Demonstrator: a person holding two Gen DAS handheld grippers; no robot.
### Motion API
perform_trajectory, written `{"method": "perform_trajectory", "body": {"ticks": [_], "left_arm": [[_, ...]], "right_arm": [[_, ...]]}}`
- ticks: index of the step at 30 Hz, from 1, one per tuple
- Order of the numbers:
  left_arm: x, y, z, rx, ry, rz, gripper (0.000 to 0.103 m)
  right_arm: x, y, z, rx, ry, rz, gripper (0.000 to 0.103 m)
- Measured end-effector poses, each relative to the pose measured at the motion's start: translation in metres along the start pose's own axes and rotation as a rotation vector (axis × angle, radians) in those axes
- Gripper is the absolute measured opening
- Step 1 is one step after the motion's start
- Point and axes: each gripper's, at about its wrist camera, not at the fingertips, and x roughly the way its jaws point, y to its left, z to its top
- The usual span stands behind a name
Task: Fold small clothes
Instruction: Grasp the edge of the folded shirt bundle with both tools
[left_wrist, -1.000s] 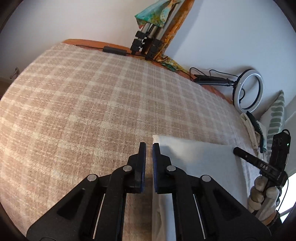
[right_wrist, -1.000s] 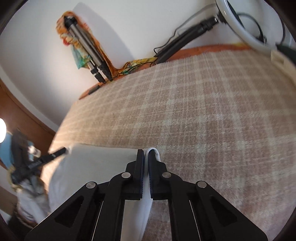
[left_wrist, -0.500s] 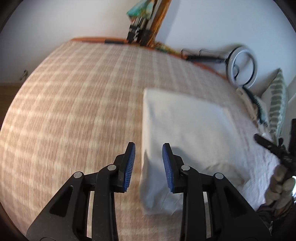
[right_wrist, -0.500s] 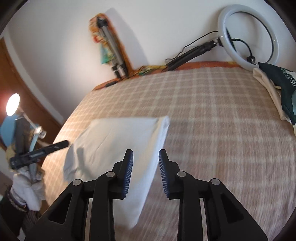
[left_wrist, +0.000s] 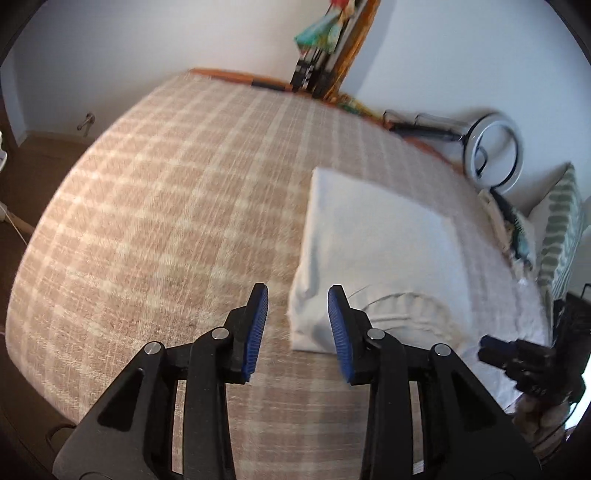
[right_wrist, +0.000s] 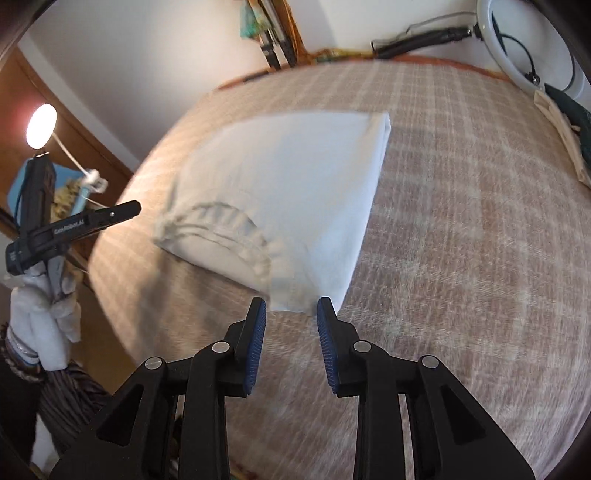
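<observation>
A white folded garment (left_wrist: 380, 251) with an elastic waistband (left_wrist: 402, 306) lies flat on the checked bedspread (left_wrist: 166, 221). My left gripper (left_wrist: 297, 295) hovers above its near left corner; its jaws are opening and the blue pads press on nothing. In the right wrist view the same garment (right_wrist: 295, 177) lies ahead. My right gripper (right_wrist: 291, 308) is open just above its near right corner, apart from the cloth. The left gripper (right_wrist: 74, 225) shows there at far left, held by a gloved hand (right_wrist: 40, 310). The right gripper (left_wrist: 517, 358) appears at the lower right of the left wrist view.
A ring light (left_wrist: 495, 151) and a tripod with colourful cloth (left_wrist: 321, 48) lean on the far wall. A pile of clothes (right_wrist: 565, 122) and a green patterned pillow (left_wrist: 561, 229) lie at the bed's right side. A lamp (right_wrist: 40, 125) glows at left.
Both grippers were shut on the garment's far corners a second ago. They have let go, opened, and drawn back and upward, leaving the garment folded on the bed.
</observation>
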Motion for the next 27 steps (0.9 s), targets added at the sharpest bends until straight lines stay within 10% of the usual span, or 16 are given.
{"method": "perform_trajectory", "body": {"ticks": [3,9,27], "left_arm": [[-0.020,-0.006,0.008,-0.007,-0.048,-0.034,0.060],[-0.002,0.009,0.017,-0.036,0.002,-0.060,0.060],[0.099,0.044,0.041,-0.298,0.208,-0.293,0.060]], "right_arm": [[-0.016,-0.002,0.004,0.007,-0.053,-0.019,0.029],[-0.033,-0.019,0.011,0.065,-0.232,-0.010,0.043],[0.045,-0.094,0.059,0.367,-0.072,0.230,0.047]]}}
